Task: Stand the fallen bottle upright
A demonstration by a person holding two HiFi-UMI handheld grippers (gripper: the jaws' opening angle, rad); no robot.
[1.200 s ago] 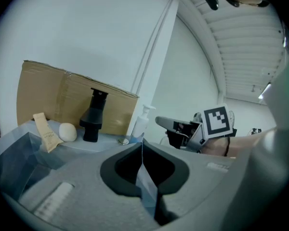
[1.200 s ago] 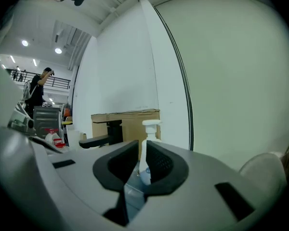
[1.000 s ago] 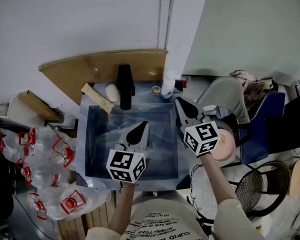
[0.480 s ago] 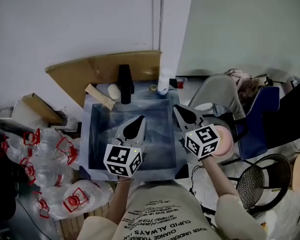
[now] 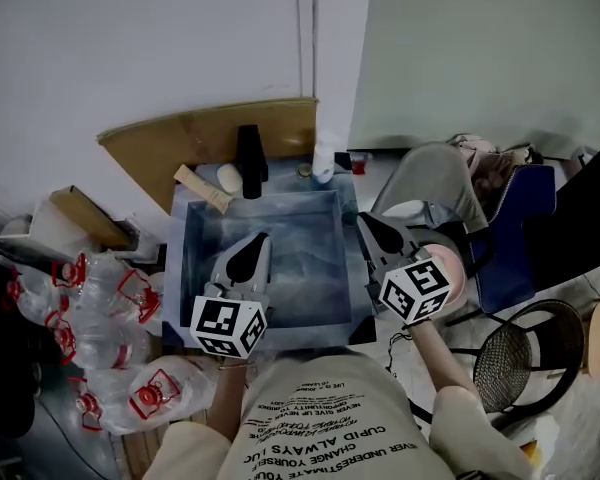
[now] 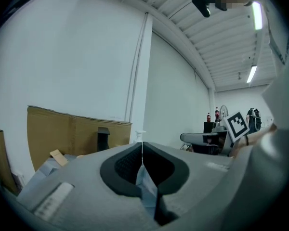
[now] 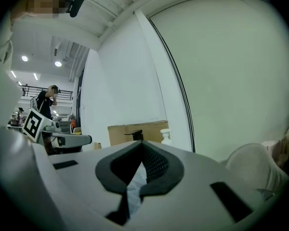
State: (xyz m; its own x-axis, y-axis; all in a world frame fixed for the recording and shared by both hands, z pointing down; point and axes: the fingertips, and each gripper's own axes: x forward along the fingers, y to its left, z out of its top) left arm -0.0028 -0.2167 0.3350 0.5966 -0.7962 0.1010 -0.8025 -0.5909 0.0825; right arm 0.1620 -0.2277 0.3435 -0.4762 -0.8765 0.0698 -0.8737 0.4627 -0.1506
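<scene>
Nearest is the person's printed shirt, and just beyond it 2 tongs are held out, each carrying 1 cube with square markers. The left tongs (image 5: 257,240) hang over the near left part of 1 blue-grey basin (image 5: 305,268). Their own view shows the left tongs (image 6: 142,146) pressed together at the tips with nothing between them. The right tongs (image 5: 366,224) sit over the basin's right rim, and the right tongs (image 7: 142,144) are likewise pressed together and empty. Beside the right cube lies 1 pink bowl (image 5: 454,268), and further right stands 1 black mesh basket (image 5: 510,368). To the left of the basin is a heap of clear plastic bottles (image 5: 90,318) with red tags, too jumbled to count. Along the basin's far rim, left to right, are 1 pale wooden strip (image 5: 202,188), 1 white oval piece (image 5: 229,179), 1 tall black block (image 5: 248,158), 1 small round item (image 5: 306,171), 1 white pump bottle (image 5: 323,160) and 1 small red thing (image 5: 356,164). The pump bottle (image 7: 166,136) stands upright at the far right corner, well apart from both tongs. Behind the rim leans 1 cardboard sheet (image 5: 215,133), with 1 grey chair (image 5: 435,183) to its right and the pale wall beyond.
</scene>
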